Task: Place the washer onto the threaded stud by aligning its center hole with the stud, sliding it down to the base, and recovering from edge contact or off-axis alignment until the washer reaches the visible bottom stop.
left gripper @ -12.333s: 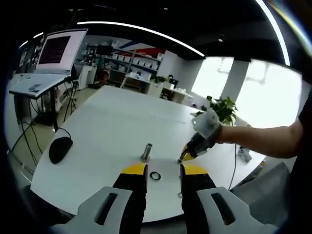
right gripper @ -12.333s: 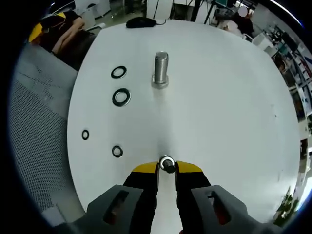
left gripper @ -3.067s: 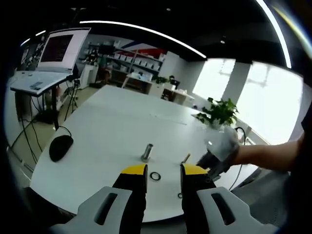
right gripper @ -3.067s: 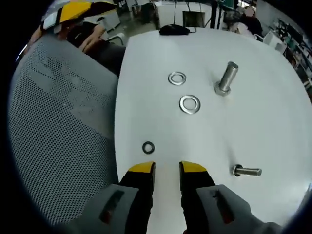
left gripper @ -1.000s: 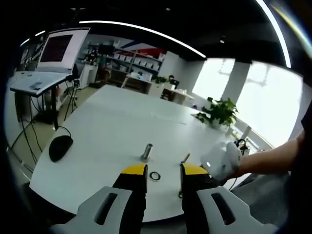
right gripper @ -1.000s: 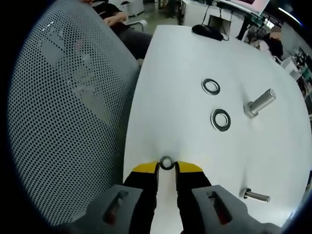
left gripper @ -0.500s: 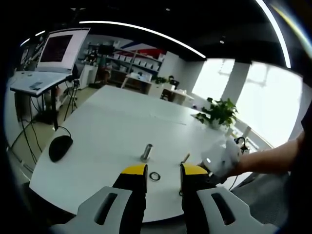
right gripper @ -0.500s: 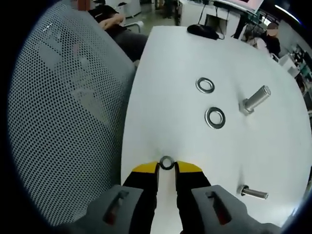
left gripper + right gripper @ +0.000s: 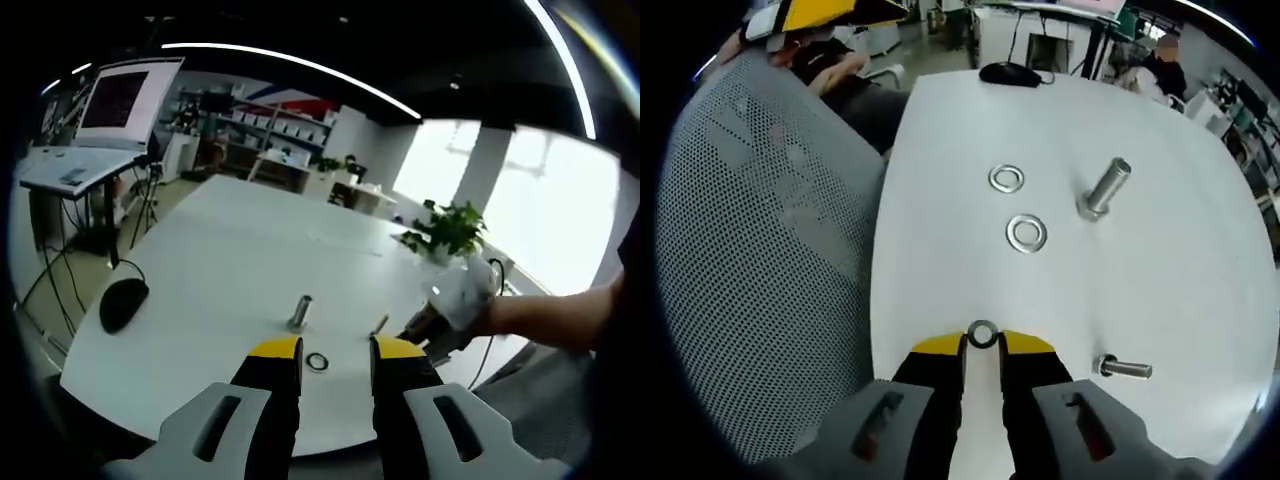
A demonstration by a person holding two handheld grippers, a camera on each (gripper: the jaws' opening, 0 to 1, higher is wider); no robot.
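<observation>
Nearest in the right gripper view: right hand-held gripper (image 9: 982, 343), yellow-tipped jaws drawn in on a small washer (image 9: 982, 334), pinched by its rim at the very tips, hole facing the camera. Probably light, stiff, hard and smooth metal, so likely slippery and quick to twist or pop out of such a thin edge hold; best gripped across the outer rim with the hole left free for the stud. Just beyond, to the right on the white table (image 9: 1200, 250), a small bolt (image 9: 1125, 369) lying on its side. Farther off, two larger loose washers (image 9: 1026, 233), flat and a little apart. Beside them, the threaded stud (image 9: 1104, 188), standing on its head, well apart from the held washer. At the far edge, a dark computer mouse (image 9: 1010, 73). To the left, a mesh chair back (image 9: 750, 250).

In the left gripper view: left hand-held gripper (image 9: 334, 349), jaws parted, nothing between them, hovering near a flat ring on the table. Beyond, a laptop (image 9: 95, 130) on a stand and a potted plant (image 9: 445, 228).

No brand, label or legible writing; laptop screen text too small to read.
</observation>
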